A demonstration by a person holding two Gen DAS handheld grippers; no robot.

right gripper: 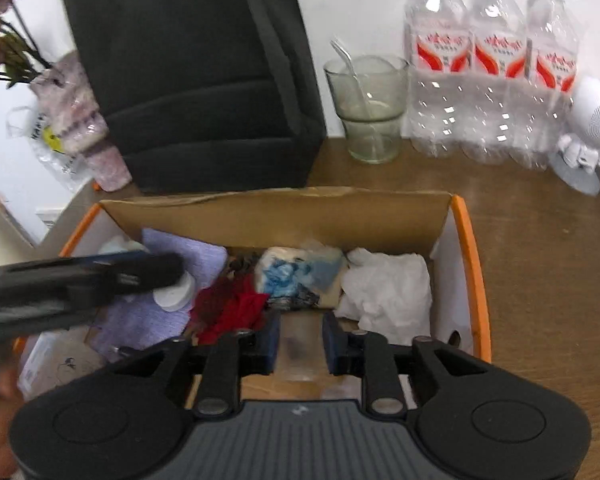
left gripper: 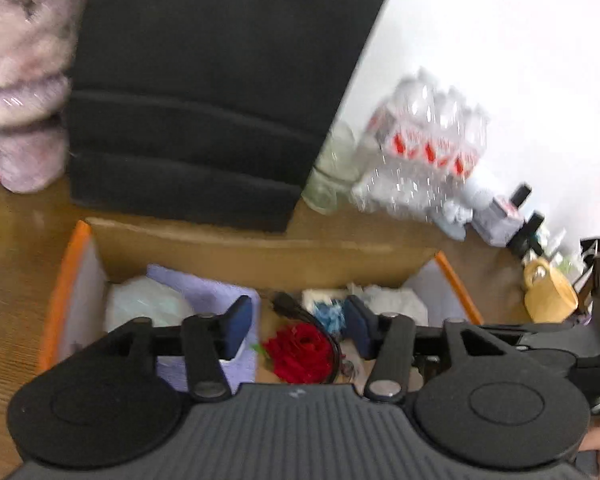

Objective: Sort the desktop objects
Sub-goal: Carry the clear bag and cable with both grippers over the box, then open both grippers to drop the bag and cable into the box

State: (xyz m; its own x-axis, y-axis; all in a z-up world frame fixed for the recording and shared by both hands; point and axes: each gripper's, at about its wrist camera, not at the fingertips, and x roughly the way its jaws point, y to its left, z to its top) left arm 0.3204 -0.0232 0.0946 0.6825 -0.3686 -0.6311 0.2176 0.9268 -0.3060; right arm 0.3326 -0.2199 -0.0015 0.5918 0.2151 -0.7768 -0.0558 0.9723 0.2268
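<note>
Nearest the right wrist camera, the right gripper [right gripper: 300,344] is being held low over the near end of the cardboard box [right gripper: 470,264]. Its fingers [right gripper: 270,344] are being kept partly closed on either side of a pale translucent thing [right gripper: 300,350]. Whether that thing is actually being gripped cannot be told, as it is being blurred to a smear. Its long axis is being judged to run along the fingers, towards the far wall of the box.

The left gripper [left gripper: 296,326] is being held above the middle of the box with its fingers spread wide and nothing between them. The red flower [left gripper: 300,354] is being framed directly below that gap, inside the box. It is therefore being judged the nearer hand for anything at the centre of the box.

Further into the box, a lilac cloth [right gripper: 172,248] is being seen at the left side. A blue-and-white packet [right gripper: 292,272] is being seen at the middle and crumpled white tissue [right gripper: 388,292] at the right. Part of the cloth is being hidden by the left gripper's blurred body in the right view.

Beyond the box, on the counter [right gripper: 540,280], a black bag [right gripper: 196,80] is being seen just behind the far wall. A glass cup [right gripper: 366,104] and water bottles [right gripper: 492,68] are being seen behind the box's right end.
</note>
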